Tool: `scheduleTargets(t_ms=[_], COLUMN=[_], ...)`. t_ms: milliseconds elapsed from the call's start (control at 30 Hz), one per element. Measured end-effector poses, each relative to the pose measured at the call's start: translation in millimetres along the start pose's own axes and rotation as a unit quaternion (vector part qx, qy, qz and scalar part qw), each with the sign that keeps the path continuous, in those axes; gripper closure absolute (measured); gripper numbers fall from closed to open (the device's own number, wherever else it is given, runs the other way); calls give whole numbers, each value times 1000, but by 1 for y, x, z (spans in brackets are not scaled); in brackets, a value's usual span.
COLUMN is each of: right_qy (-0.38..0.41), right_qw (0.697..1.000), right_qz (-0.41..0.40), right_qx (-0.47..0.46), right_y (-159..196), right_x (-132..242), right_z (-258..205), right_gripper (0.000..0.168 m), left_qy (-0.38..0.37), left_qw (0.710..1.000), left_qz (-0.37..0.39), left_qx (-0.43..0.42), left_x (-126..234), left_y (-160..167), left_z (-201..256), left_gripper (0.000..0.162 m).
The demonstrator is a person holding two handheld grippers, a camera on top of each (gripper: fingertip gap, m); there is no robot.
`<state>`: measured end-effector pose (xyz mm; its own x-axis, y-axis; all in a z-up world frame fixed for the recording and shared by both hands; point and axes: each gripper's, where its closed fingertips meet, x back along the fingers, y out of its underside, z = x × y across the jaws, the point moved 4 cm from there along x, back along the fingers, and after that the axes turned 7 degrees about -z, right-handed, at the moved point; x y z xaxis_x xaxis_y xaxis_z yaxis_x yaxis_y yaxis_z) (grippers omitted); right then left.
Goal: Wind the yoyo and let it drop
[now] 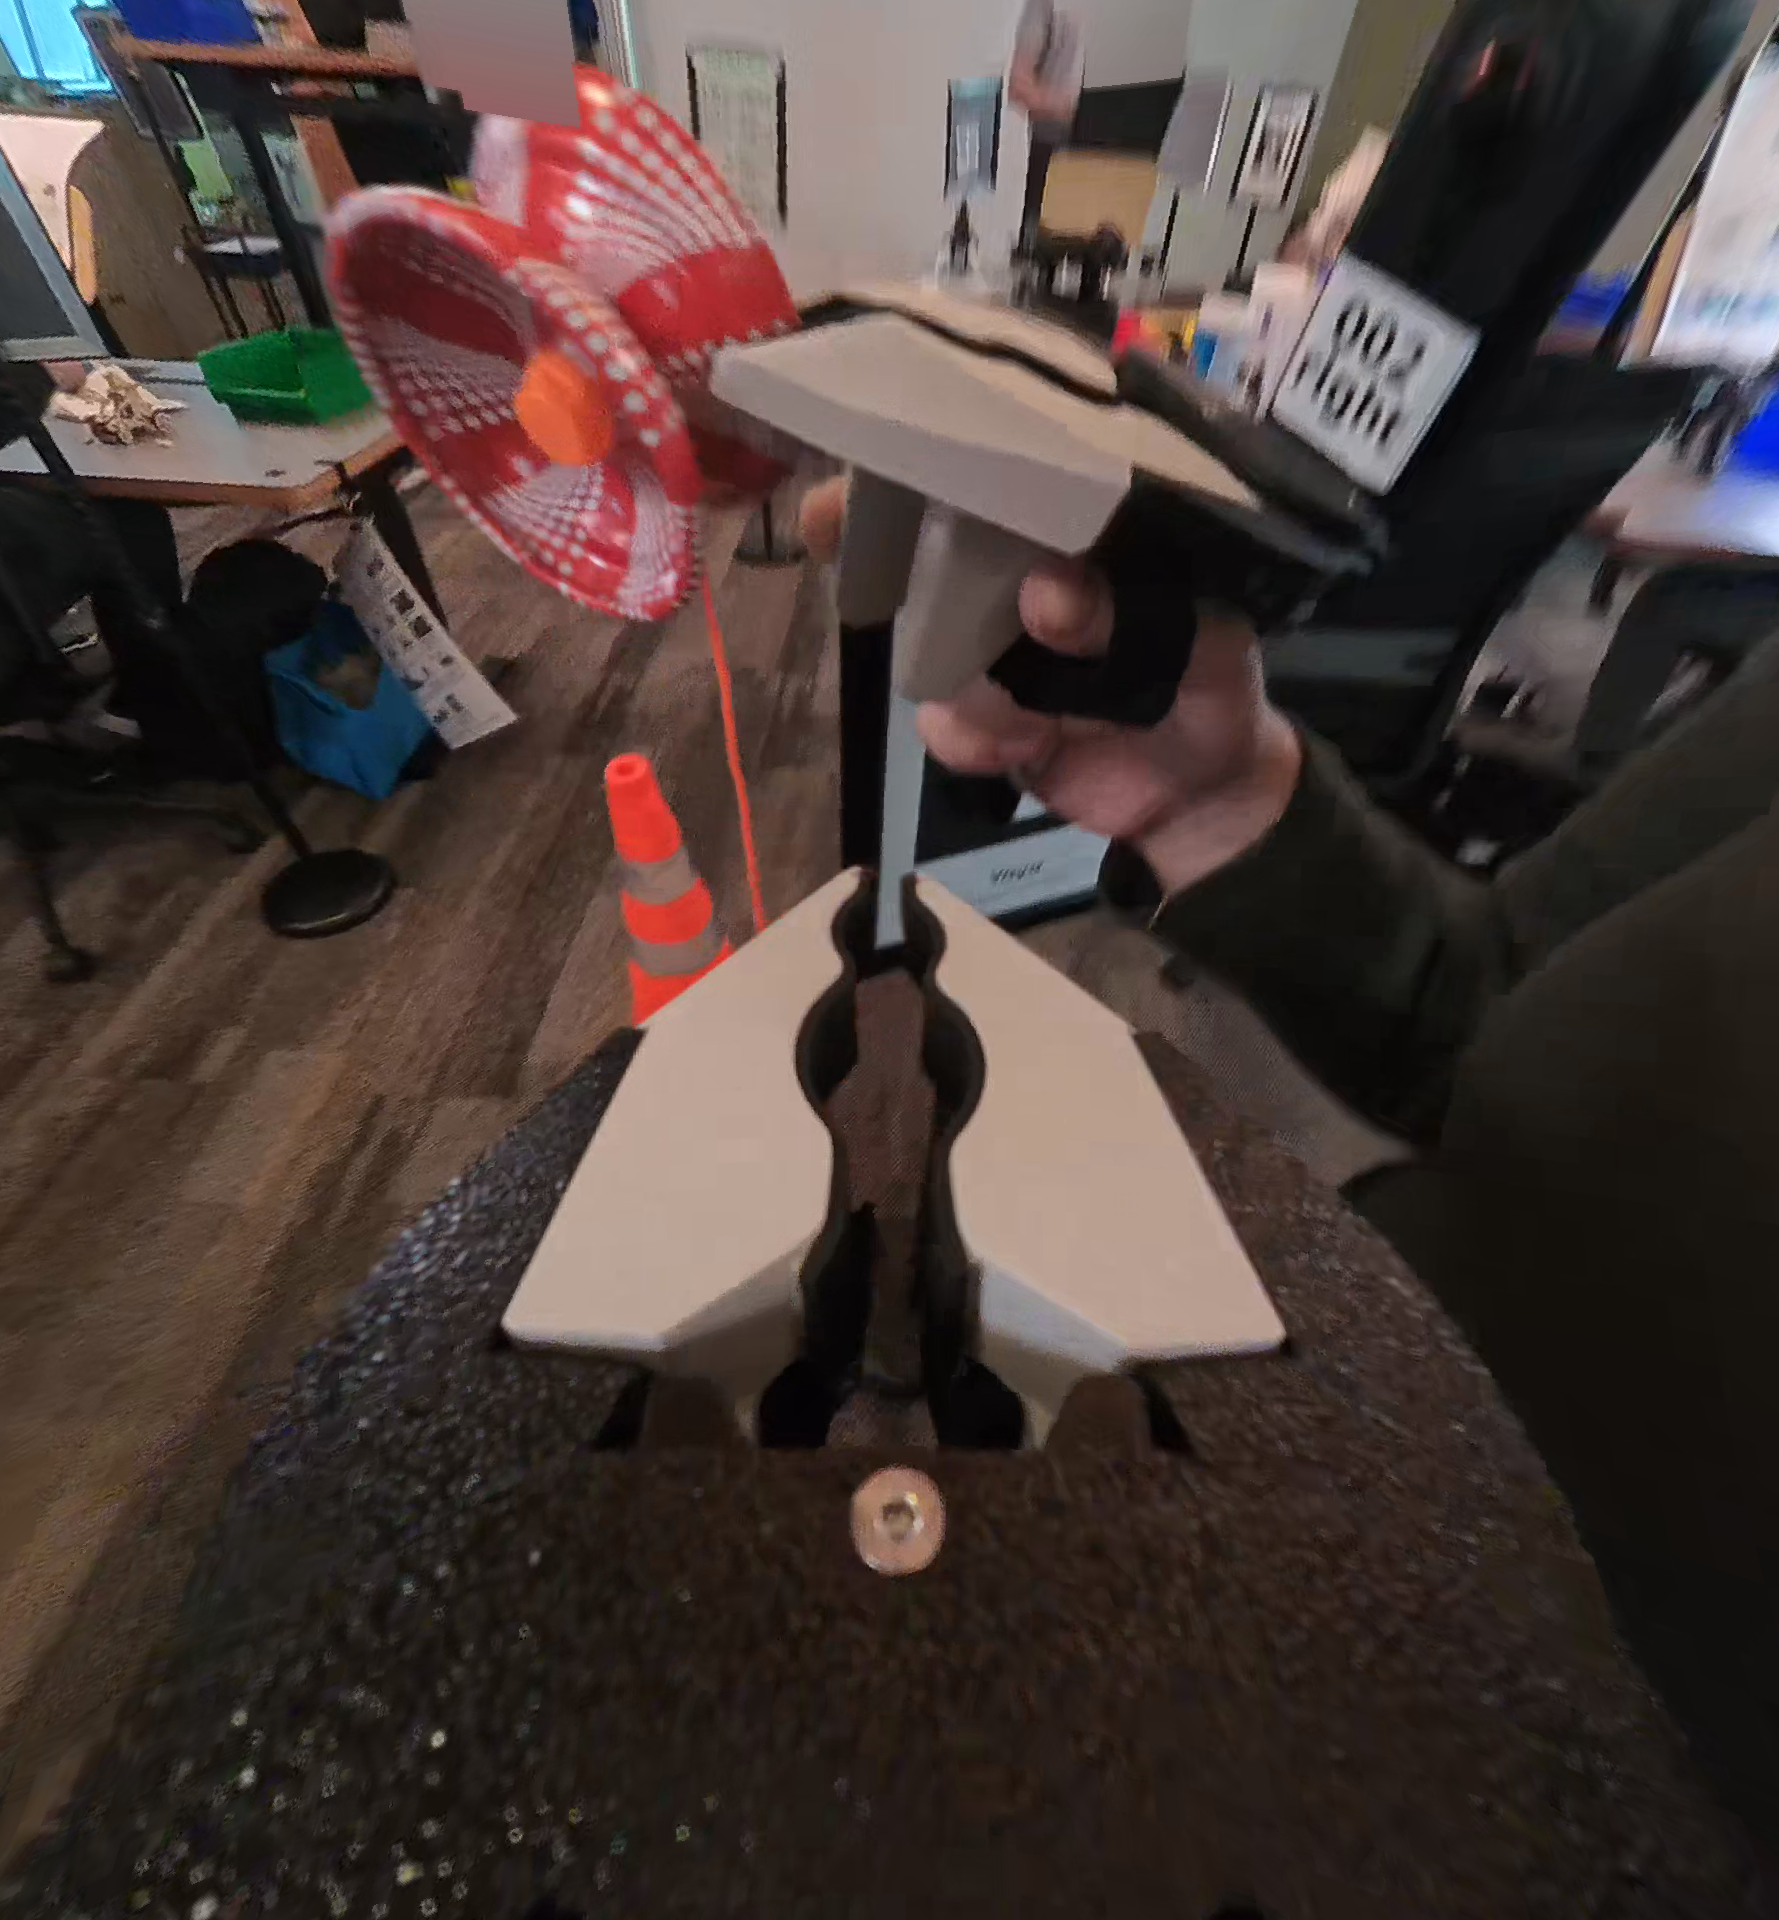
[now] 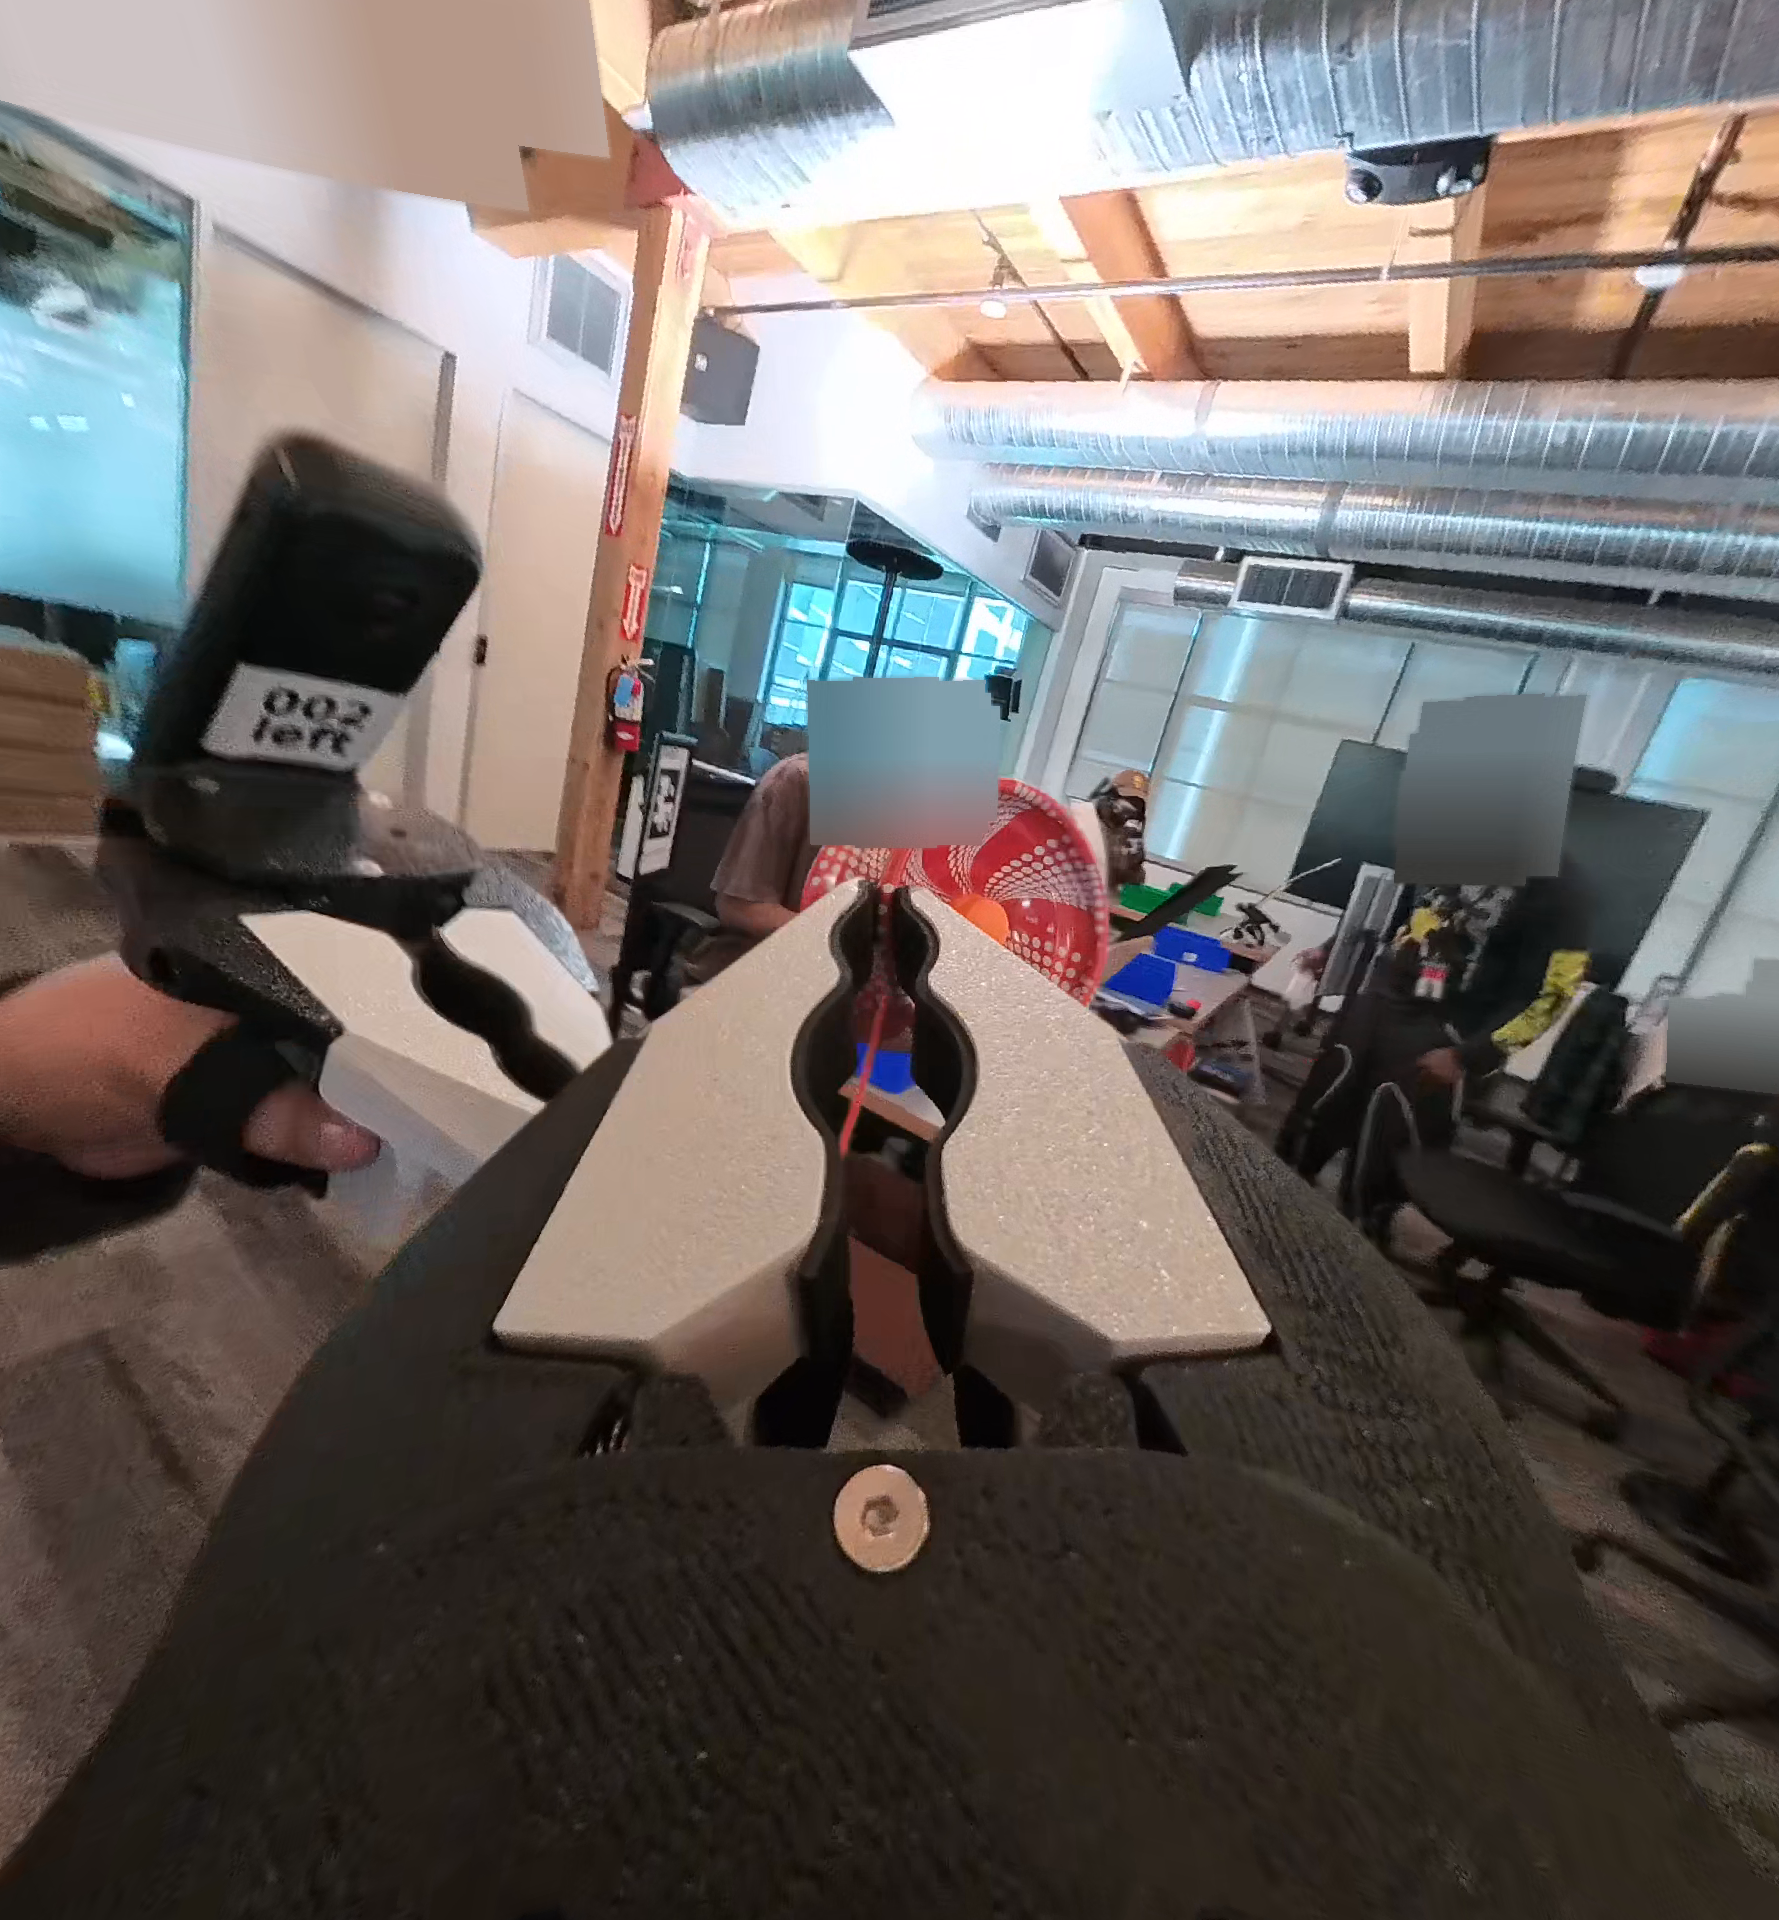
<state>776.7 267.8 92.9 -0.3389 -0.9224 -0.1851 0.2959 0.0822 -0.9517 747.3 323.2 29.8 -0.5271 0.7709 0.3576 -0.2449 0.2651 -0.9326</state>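
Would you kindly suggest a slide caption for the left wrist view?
Right gripper holds a red, white-dotted plastic yoyo aloft, orange string hanging toward the shut left gripper.

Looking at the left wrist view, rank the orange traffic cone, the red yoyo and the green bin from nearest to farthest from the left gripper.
1. The orange traffic cone, on the floor just left of the left gripper tips.
2. The red yoyo, raised up and left, beside the right gripper.
3. The green bin, on a table at the far left.
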Motion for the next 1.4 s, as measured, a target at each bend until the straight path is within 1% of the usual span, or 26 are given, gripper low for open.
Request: scheduleTargets(t_ms=[33, 100, 133, 167, 267, 300, 400, 467, 533, 600, 667, 733, 800, 900, 1033, 1100, 1167, 1233, 1333, 1400], right_qy=[-2, -8, -12, -16, -28, -33, -54, -77, -117, -180, -237, -262, -248, -203, -131, -113, -94, -80, -115, -179], right_qw=[1000, 998, 997, 995, 992, 991, 988, 984, 979, 970, 962, 962, 966, 972, 982, 985, 990, 993, 989, 976], right_qz=[6, 18, 26, 33, 40, 41, 49, 55, 62, 60, 37, -15, -71, -116, -138, -132, -109, -78, -12, 25], right_qx=[-20, -59, -77, -92, -118, -121, -135, -150, -157, -154, -129, -75, -32, -9, 10, 12, -5, -28, -87, -121], right_y=[1, 2, 3, 3, 4, 3, 2, 2, 1, 0, 3, 12, 25, 38, 45, 45, 41, 35, 20, 13], right_x=[2, 5, 7, 8, 9, 9, 8, 7, 7, 10, 14, 14, 14, 14, 9, 5, 2, 0, 1, 3], right_z=[4, 9, 12, 14, 17, 16, 14, 10, 3, -8, -21, -37, -40, -30, -13, -10, -5, 0, -4, -15], right_gripper=[168, 168, 168, 168, 168, 168, 167, 168, 167, 167, 167, 168, 167, 167, 167, 167, 168, 168, 167, 168], left_qy=[-2, -28, -39, -38, -22, -20, 28, 72, 80, 73, 70, 57, 36, 22, 12, 35, 71, 109, 123, 99], left_qw=[1000, 997, 996, 996, 987, 985, 986, 985, 987, 990, 992, 993, 993, 992, 995, 996, 997, 994, 991, 991], left_qz=[18, 35, 39, 53, 152, 169, 150, 133, 106, 82, 78, 87, 101, 117, 103, 80, 37, 0, -40, -83], left_qx=[25, 64, 74, 69, 44, 42, 69, 85, 90, 85, 71, 54, 47, 36, -4, -18, -22, 0, 28, 38], left_x=[-2, -5, -6, -6, 1, 1, -14, -26, -37, -42, -36, -22, -5, 19, 34, 33, 25, 14, -7, -19], left_y=[-3, -5, -5, -6, -17, -15, -5, 2, 9, 13, 10, 2, -8, -22, -33, -33, -23, -13, 11, 29], left_z=[-4, -17, -23, -24, -26, -29, -33, -32, -35, -41, -48, -57, -67, -69, -46, -27, -9, 4, 4, -8], left_gripper=[146, 106, 92, 88, 91, 92, 97, 108, 122, 141, 162, 162, 162, 162, 162, 162, 162, 162, 162, 162])
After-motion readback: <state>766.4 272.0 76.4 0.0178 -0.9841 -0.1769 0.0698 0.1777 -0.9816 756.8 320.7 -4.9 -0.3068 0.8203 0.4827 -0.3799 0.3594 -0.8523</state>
